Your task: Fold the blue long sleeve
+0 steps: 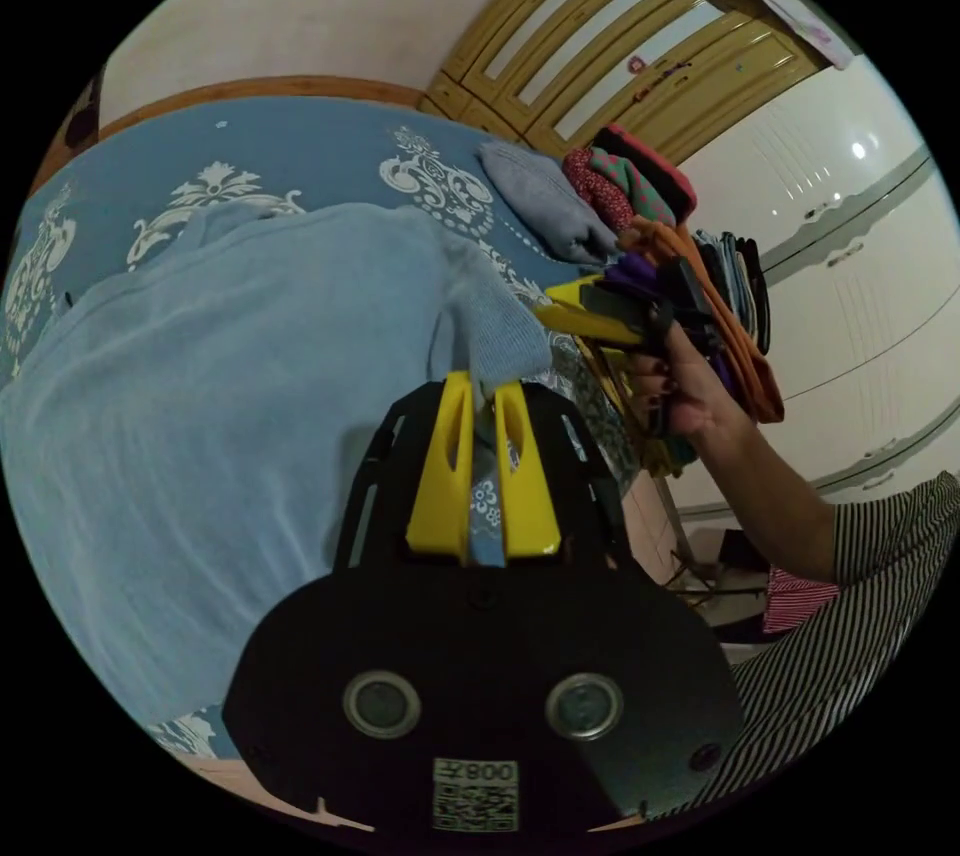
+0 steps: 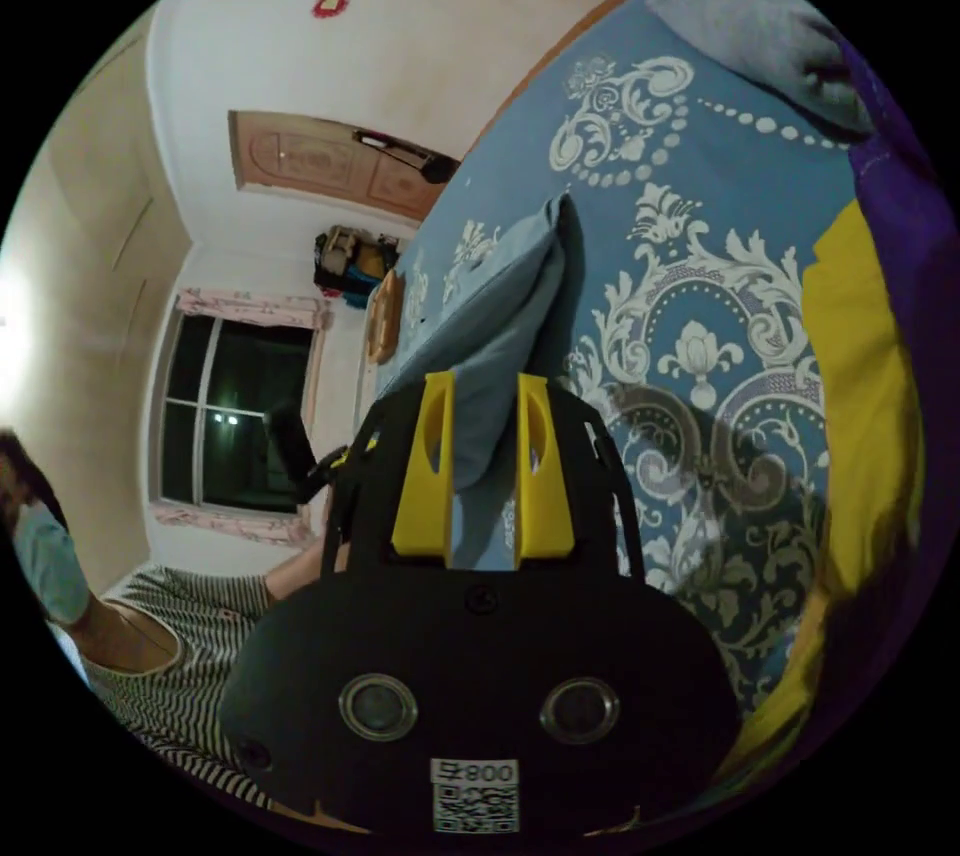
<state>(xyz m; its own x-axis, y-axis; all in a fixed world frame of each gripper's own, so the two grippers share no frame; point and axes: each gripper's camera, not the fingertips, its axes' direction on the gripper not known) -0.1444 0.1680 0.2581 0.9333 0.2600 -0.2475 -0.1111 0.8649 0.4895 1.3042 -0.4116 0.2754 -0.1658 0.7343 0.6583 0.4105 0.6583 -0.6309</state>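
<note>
Left tongs [image 1: 484, 396] at centre frame pinch an edge of the blue long sleeve [image 1: 210, 396], evidently to carry it over as a fold. Right tongs [image 2: 484, 396] stand spread, cloth between them unclamped, probably steadying. The garment lies on the patterned bed [image 2: 700, 226].

Blue long sleeve [image 2: 500, 336] between right gripper [image 2: 485, 396] jaws, over patterned bedspread [image 2: 700, 296].
</note>
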